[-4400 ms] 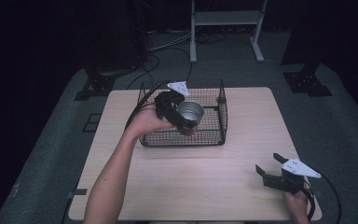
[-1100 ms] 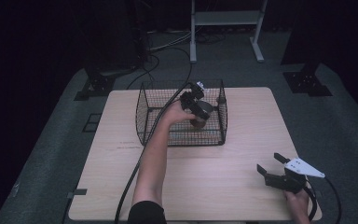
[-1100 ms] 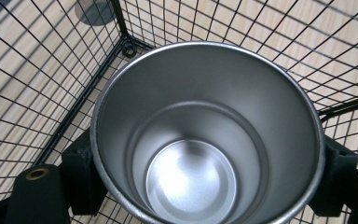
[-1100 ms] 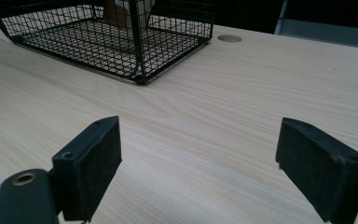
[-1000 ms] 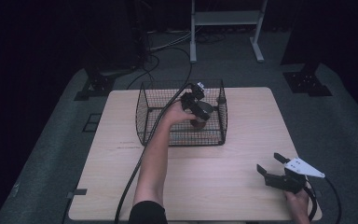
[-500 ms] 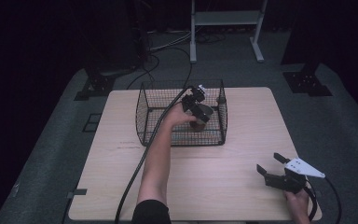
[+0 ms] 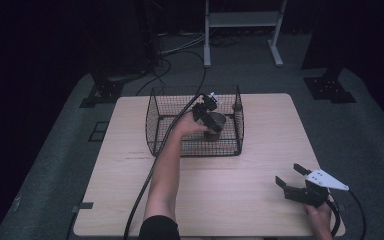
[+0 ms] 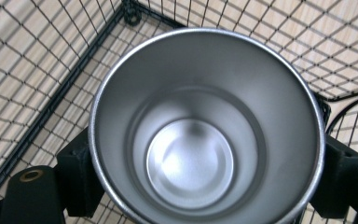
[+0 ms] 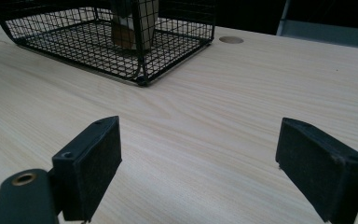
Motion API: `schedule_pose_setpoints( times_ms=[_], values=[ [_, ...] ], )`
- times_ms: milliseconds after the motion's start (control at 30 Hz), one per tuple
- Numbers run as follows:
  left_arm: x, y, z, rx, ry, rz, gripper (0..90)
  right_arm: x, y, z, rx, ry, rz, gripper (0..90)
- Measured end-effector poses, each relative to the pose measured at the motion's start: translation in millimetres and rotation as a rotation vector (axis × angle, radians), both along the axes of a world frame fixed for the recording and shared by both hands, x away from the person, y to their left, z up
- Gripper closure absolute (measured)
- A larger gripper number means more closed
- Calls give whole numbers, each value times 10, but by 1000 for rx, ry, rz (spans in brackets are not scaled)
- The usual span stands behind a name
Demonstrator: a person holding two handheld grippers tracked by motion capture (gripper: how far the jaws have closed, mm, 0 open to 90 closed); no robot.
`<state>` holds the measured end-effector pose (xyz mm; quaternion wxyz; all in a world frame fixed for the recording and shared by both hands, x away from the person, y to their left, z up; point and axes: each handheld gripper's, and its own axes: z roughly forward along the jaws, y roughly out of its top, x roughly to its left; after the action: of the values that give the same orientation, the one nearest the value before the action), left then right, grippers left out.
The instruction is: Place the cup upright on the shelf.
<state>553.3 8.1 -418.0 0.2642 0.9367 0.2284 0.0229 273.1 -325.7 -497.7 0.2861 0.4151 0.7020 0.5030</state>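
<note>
Left hand-held gripper [image 7: 211,120] clasps smooth round steel cup [image 8: 205,126] inside black wire-mesh basket [image 7: 162,111].

Layout as I see it from my station. The wire basket [image 7: 195,125] stands on the worktop [image 7: 130,190], toward its far edge and near the middle. My left tongs [image 7: 211,117] reach into the basket's right half; the steel cup [image 8: 205,126] sits between their jaws, inside the basket, above its mesh floor. My right tongs [image 7: 292,181] rest at the near right corner, well apart from the basket, jaws spread.
</note>
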Motion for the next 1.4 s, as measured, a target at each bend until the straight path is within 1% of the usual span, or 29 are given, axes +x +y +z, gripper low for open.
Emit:
schedule_pose_setpoints(
  times_ms=[67, 167, 200, 300, 400, 533, 667, 767, 1067, 1167, 1233, 1400],
  values=[
    [-3, 28, 2, 1, 1, 5, 140, 0, 0, 0, 0, 0, -1, 135],
    [-5, 49, 2, 15, 8, 2, 135, 1, 1, 0, 0, 1, -1, 135],
    [-7, 51, 3, 10, 9, 2, 135, 1, 0, 0, 0, 1, -2, 135],
    [-16, 40, 1, 9, 11, -5, 134, 0, 0, 0, 0, 0, -3, 135],
    [-30, 23, 9, 19, 3, -15, 133, 0, 1, 0, 0, 0, -2, 135],
    [-37, 25, 34, 3, 1, -12, 120, 0, 1, 0, 1, -1, -1, 135],
    [-44, 37, 56, 11, 0, -15, 112, -1, 2, 0, 1, -2, 0, 135],
    [-51, 44, 70, 4, 3, -14, 98, 0, 2, 0, 2, -1, -2, 135],
    [-86, 40, 122, 2, -14, -12, 70, -1, 3, 0, 2, -2, -2, 135],
    [-83, 56, 145, 6, -30, -7, 69, -1, 3, 0, 4, 0, -4, 135],
    [-83, 73, 168, -8, -31, -1, 68, -1, 2, 0, 5, 0, -4, 135],
    [-90, 106, 229, -22, -45, 6, 57, -1, 2, 0, 4, 0, -3, 135]
  ],
)
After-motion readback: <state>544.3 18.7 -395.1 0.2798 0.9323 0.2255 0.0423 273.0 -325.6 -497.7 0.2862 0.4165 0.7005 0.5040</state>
